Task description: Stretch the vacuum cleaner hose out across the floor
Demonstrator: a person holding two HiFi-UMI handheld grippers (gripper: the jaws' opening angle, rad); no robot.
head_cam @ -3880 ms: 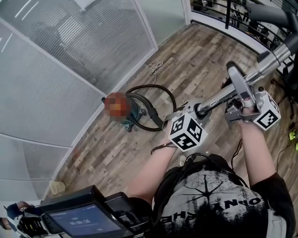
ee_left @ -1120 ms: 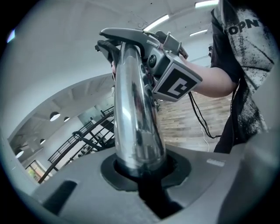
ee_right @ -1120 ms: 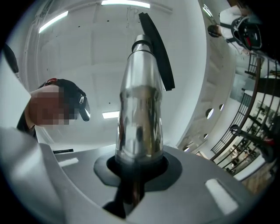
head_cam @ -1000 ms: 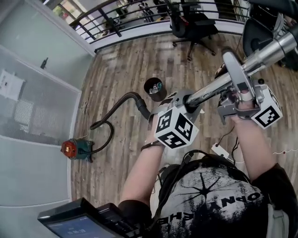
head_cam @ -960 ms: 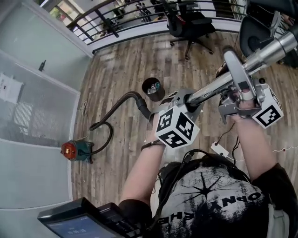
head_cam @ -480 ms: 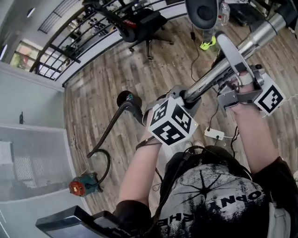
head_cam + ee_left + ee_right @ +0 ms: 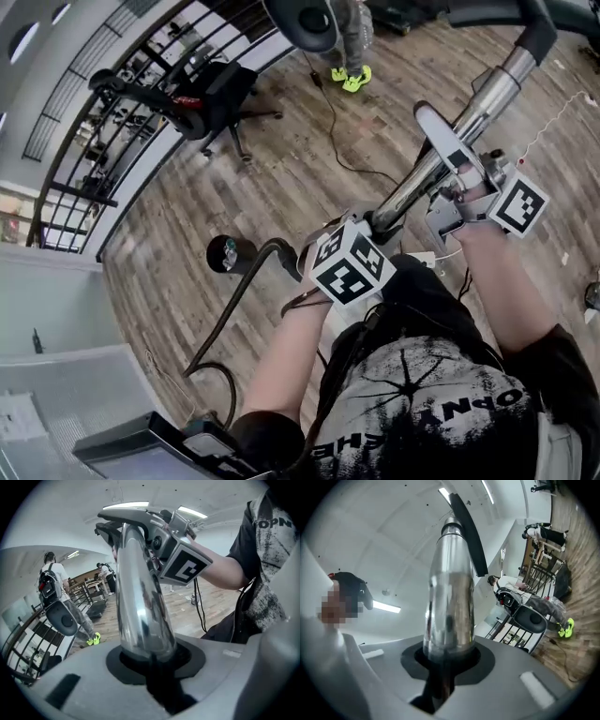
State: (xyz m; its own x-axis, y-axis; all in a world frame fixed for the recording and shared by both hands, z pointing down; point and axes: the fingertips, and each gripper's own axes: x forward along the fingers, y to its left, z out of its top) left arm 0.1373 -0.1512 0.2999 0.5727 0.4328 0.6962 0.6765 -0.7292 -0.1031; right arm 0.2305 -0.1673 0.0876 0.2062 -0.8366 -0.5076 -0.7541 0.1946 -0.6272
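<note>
Two grippers sit on the chrome tube (image 7: 478, 103). The right gripper (image 7: 448, 187) is clamped around it at the higher spot. The left gripper (image 7: 370, 230), down by the tube's bottom end, has its jaws opening with the tube between them. From that bottom end the black hose (image 7: 234, 302) trails away across the wooden floor (image 7: 281, 159). A black bin (image 7: 223, 253) stands near the same end.
</note>
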